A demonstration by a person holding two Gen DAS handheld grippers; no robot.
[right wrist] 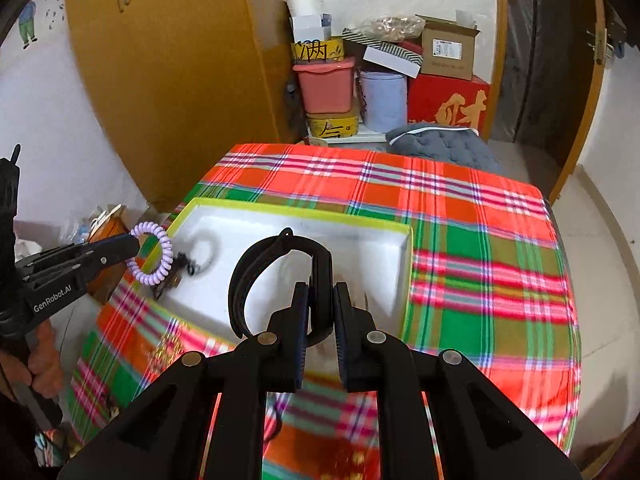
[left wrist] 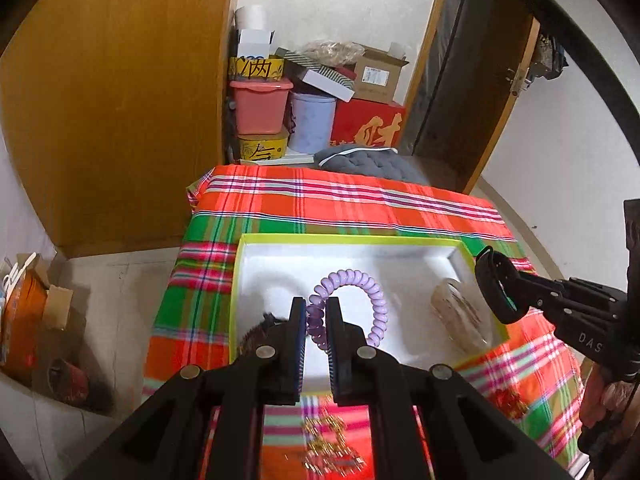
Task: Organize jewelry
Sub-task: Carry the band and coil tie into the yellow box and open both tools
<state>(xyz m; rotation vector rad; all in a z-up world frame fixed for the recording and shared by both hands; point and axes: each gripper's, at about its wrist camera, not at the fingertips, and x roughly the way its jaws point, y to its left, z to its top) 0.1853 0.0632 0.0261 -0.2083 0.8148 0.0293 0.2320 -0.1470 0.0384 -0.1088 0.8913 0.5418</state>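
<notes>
My left gripper (left wrist: pixel 316 312) is shut on a purple spiral hair tie (left wrist: pixel 360 292), which loops up above the white tray (left wrist: pixel 400 354). From the right wrist view the same hair tie (right wrist: pixel 154 254) hangs at the left gripper (right wrist: pixel 134 245), over the tray's left rim. My right gripper (right wrist: pixel 321 300) is shut on a black band (right wrist: pixel 276 260), held over the tray (right wrist: pixel 368 248). In the left wrist view that black band (left wrist: pixel 494 280) sits at the right gripper (left wrist: pixel 516 280), by the tray's right rim. A clear bangle (left wrist: pixel 460 316) and a dark hair piece (right wrist: pixel 188 264) lie in the tray.
The tray with its yellow-green rim rests on a plaid cloth (right wrist: pixel 480 240) that covers the table. Gold beaded jewelry (left wrist: pixel 328 440) lies on the cloth near me. Boxes and tubs (left wrist: pixel 312 92) are stacked behind, beside a wooden wardrobe (left wrist: pixel 120 100). A grey cushion (right wrist: pixel 440 144) lies past the far edge.
</notes>
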